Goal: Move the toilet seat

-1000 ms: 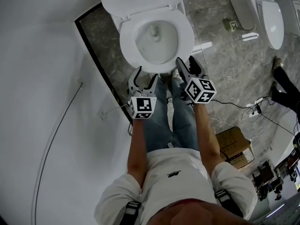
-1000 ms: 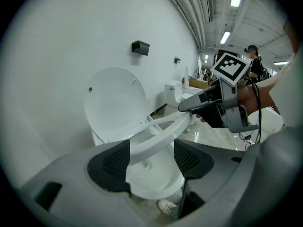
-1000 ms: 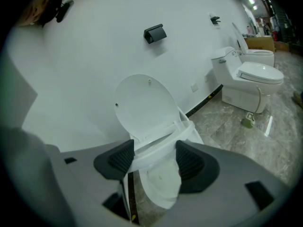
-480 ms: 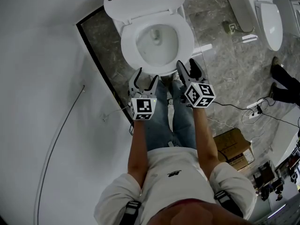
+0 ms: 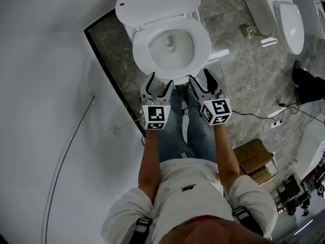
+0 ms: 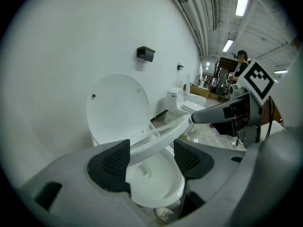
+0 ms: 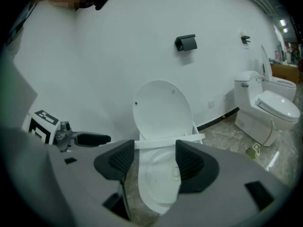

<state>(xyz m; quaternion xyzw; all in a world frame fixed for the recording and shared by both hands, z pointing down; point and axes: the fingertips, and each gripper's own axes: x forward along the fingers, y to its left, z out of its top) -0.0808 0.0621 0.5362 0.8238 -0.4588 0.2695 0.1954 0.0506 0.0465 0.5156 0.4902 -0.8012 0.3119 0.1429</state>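
Right gripper (image 5: 199, 77) slightly back, toilet seat (image 5: 202, 47) at parted jaws

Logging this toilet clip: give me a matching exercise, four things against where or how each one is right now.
Things:
1. toilet lid
2. toilet seat
3. cardboard box
4. left claw

States:
A. lying on the floor
B. jaws apart, at the front of the bowl
C. standing upright behind the bowl
D. partly raised, tilted above the bowl

Pairs: 1-C, 2-D, 3-A, 4-B
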